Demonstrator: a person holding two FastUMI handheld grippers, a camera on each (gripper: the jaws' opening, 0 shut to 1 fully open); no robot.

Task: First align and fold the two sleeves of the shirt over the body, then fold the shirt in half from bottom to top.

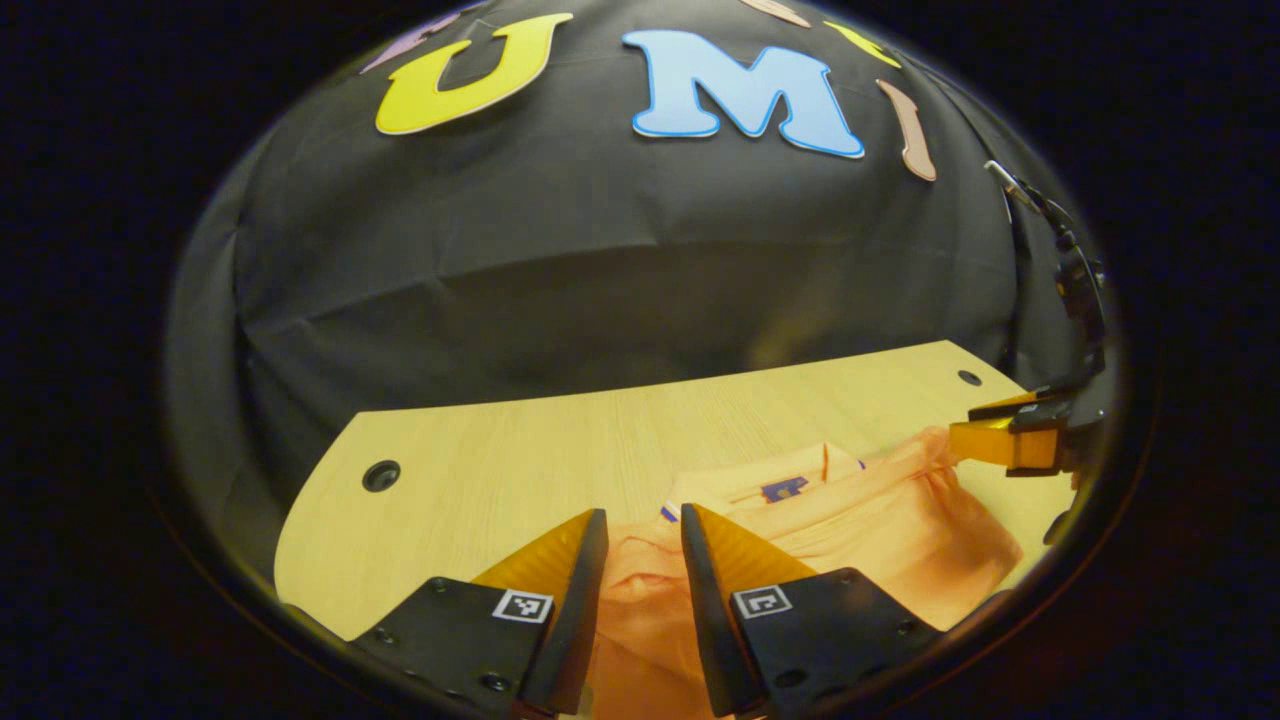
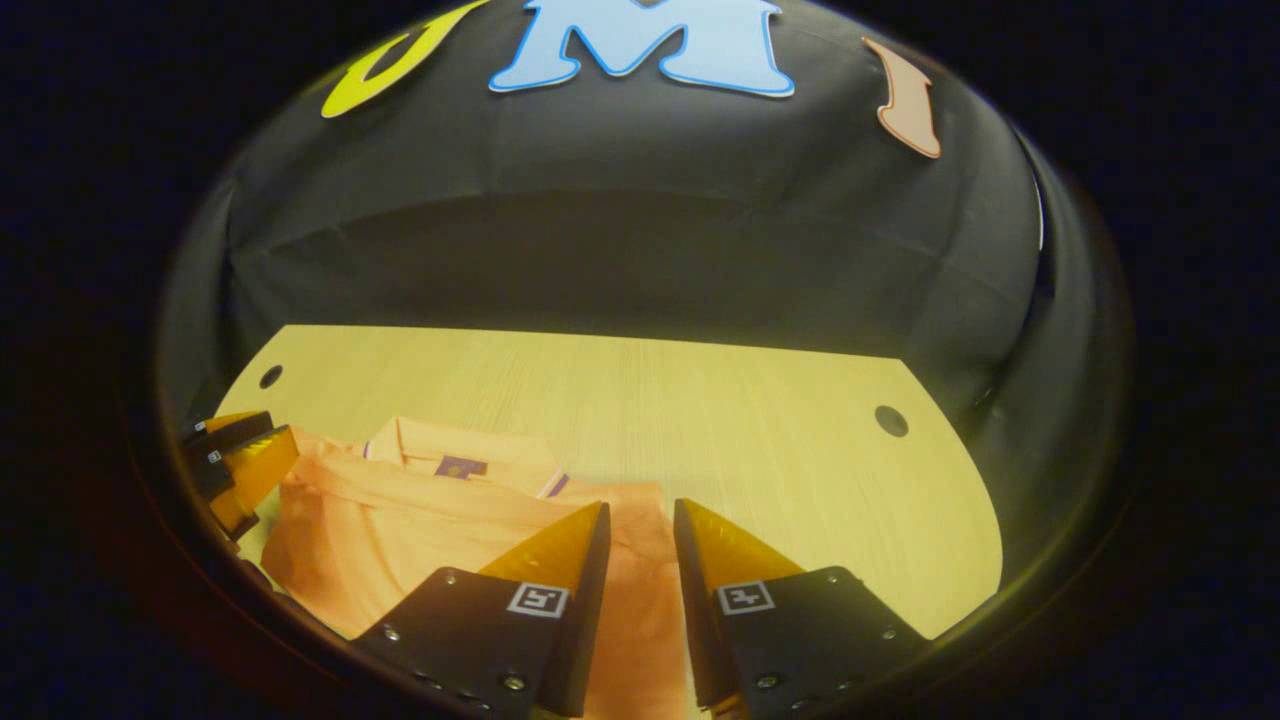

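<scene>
Lying on the wooden table (image 1: pixel 520 450) is the orange shirt (image 1: pixel 860 530), bunched and partly folded, its collar (image 1: pixel 770 475) toward the far edge and a small dark label (image 1: pixel 784 488) showing inside the neck. In the left gripper view the garment occupies the near right part of the tabletop; in the right gripper view the shirt (image 2: pixel 400 520) sits at the near left, collar (image 2: pixel 455 450) again on the far side, with a smooth folded layer of cloth running across the body below it.

The left gripper (image 1: pixel 643 530) is positioned over the shirt's near left portion. Its fingers stand a narrow gap apart, with orange fabric visible in the gap — whether the pads press on that cloth cannot be told. The right gripper (image 2: pixel 640 520) is over the shirt's right edge, fingers likewise separated by a narrow slot with fabric seen through it; contact cannot be confirmed.

Each gripper appears in the other's view: the right gripper (image 1: pixel 1005 432) at the far right beside the shirt's edge, the left gripper (image 2: pixel 245 460) at the far left against the cloth.

The table carries round holes (image 1: pixel 381 475) near its corners — one also at (image 2: pixel 890 420). Black cloth wall (image 1: pixel 600 260) hangs behind the table.
</scene>
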